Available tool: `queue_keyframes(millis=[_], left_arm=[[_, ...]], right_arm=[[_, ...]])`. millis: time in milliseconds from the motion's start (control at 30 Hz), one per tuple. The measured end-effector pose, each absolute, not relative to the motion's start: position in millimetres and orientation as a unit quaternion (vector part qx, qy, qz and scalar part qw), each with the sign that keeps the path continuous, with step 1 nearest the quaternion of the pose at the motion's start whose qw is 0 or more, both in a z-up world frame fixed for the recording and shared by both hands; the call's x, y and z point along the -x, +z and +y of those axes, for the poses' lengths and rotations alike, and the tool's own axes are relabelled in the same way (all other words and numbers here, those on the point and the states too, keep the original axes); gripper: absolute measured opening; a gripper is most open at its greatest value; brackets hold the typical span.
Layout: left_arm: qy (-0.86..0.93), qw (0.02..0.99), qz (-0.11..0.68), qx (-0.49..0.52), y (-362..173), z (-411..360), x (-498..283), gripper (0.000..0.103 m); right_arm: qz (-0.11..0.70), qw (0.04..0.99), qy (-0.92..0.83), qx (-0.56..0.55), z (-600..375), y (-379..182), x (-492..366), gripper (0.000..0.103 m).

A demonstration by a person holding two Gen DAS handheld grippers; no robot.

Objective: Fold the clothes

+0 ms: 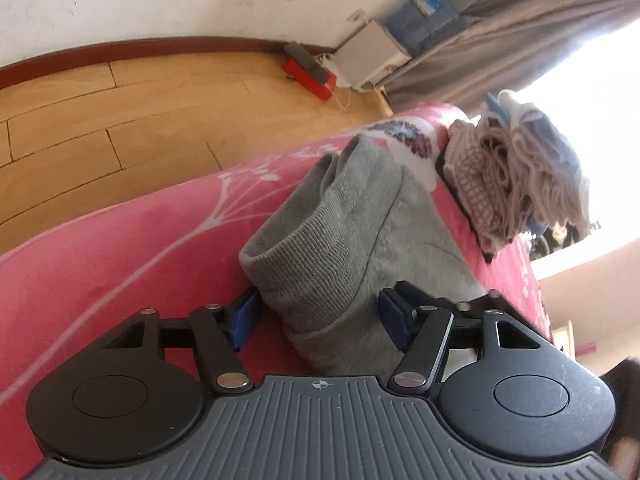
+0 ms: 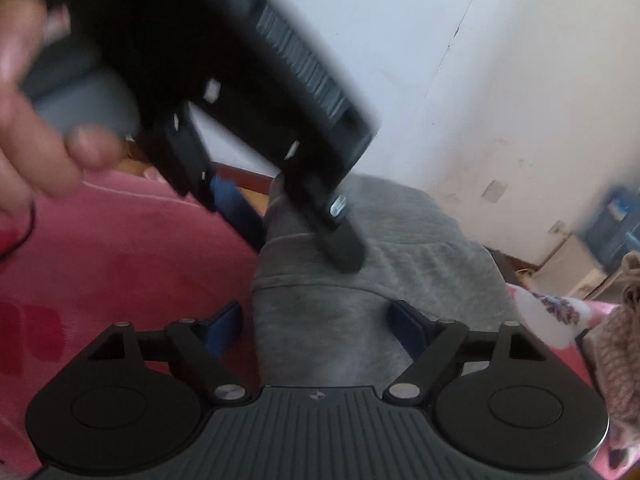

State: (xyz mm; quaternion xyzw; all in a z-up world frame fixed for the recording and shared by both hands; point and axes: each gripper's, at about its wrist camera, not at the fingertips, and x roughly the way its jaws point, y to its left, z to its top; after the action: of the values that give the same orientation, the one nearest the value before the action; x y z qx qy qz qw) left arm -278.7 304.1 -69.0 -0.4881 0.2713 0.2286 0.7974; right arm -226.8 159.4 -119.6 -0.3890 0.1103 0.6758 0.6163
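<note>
A folded grey sweat garment [image 1: 340,220] with a ribbed cuff lies on the pink bed cover [image 1: 120,260]. In the left wrist view my left gripper [image 1: 320,316] straddles its near end, and both blue pads lie against the fabric's sides. The right wrist view shows the same garment [image 2: 420,248] with the left gripper [image 2: 292,236] pinching a raised fold from above, held by a hand [image 2: 36,128]. My right gripper [image 2: 316,326] stands wide around the garment's near end, with a small gap at the pads.
A stack of folded clothes [image 1: 516,176] sits further along the bed, at the right edge in the right wrist view [image 2: 624,320]. Beyond the bed edge is wooden floor [image 1: 120,112] with a red box [image 1: 308,76], a white box [image 1: 368,56], a blue crate [image 1: 424,16] and a grey curtain [image 1: 520,32].
</note>
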Motion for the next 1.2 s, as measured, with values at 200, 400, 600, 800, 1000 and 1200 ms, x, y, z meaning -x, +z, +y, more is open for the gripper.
queue_keyframes(millis=[200, 400, 600, 800, 1000, 1200], left_arm=[[0.199, 0.809, 0.241, 0.498, -49, 308, 280, 0.059], [0.170, 0.825, 0.230, 0.488, -35, 303, 270, 0.059], [0.125, 0.841, 0.224, 0.477, -16, 302, 259, 0.059], [0.106, 0.861, 0.169, 0.468, 15, 314, 255, 0.061], [0.123, 0.865, 0.200, 0.443, 6, 308, 212, 0.061], [0.094, 0.886, 0.225, 0.394, 0, 283, 160, 0.061]], right_arm=[[0.106, 0.651, 0.646, 0.384, 170, -125, 233, 0.089], [0.143, 0.692, 0.609, 0.361, 180, -118, 213, 0.051], [0.201, 0.721, 0.604, 0.273, 160, -86, 169, 0.025], [0.300, 0.754, 0.572, 0.115, 125, -49, 109, 0.024], [0.323, 0.773, 0.545, 0.017, 71, -22, 76, 0.023], [0.301, 0.796, 0.525, -0.028, 15, 0, 52, 0.023]])
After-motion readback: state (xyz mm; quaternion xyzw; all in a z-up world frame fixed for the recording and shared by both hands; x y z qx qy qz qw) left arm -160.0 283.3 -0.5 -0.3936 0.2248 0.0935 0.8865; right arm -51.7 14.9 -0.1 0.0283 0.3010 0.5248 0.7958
